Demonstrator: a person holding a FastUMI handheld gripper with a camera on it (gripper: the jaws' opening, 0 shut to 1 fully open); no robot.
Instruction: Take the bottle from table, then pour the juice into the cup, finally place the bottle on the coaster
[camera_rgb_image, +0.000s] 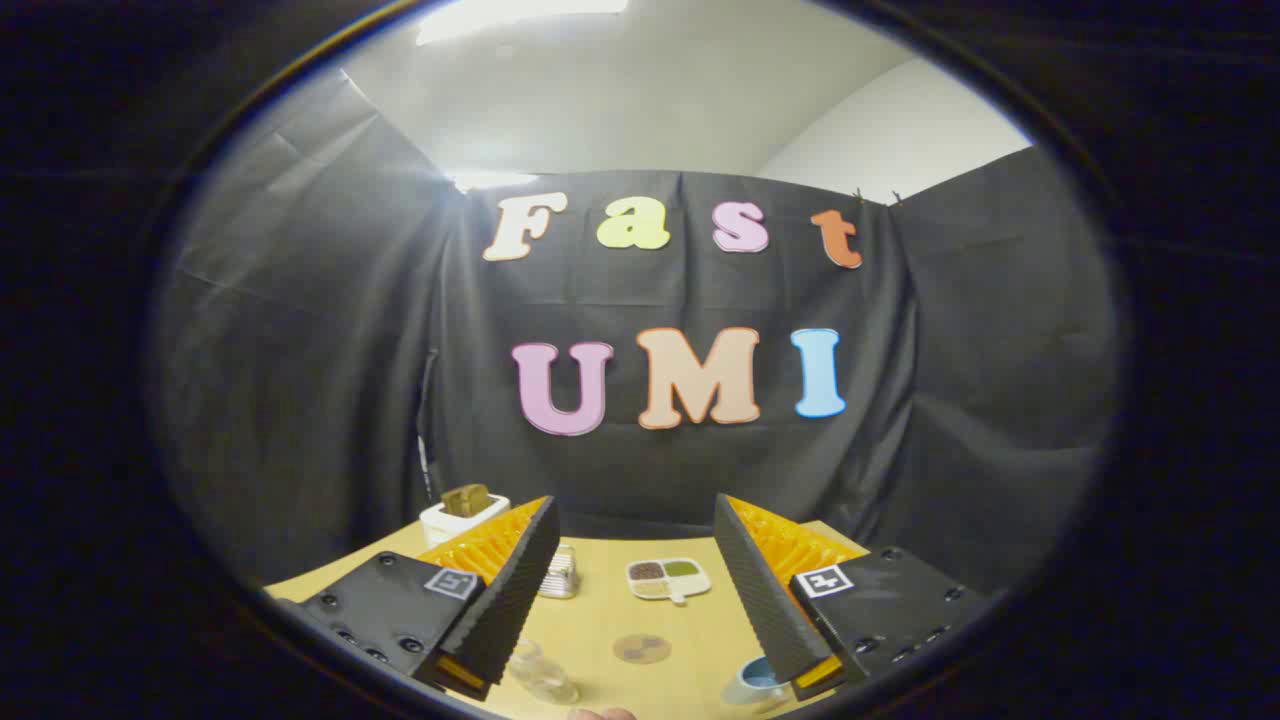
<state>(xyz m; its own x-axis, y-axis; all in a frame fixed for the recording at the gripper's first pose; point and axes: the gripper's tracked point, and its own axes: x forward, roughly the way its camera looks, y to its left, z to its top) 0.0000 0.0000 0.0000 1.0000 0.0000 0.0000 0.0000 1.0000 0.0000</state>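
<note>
A: Tool (637, 590) state?
B: Spread wide, gripping nothing, held above the tabletop (600, 615).
A: Bottle?
B: Clear bottle (540, 675) upright near the left finger, left of the coaster (641, 649).
A: Cup?
B: Right of the coaster, beside the right finger: blue cup (755, 684).
A: Beyond the coaster?
B: Divided dish (668, 579), small rack (560, 577), toaster (463, 513).

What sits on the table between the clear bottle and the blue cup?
In the gripper view, the round brown coaster lies between the clear bottle and blue cup, ahead of the open gripper.
</note>
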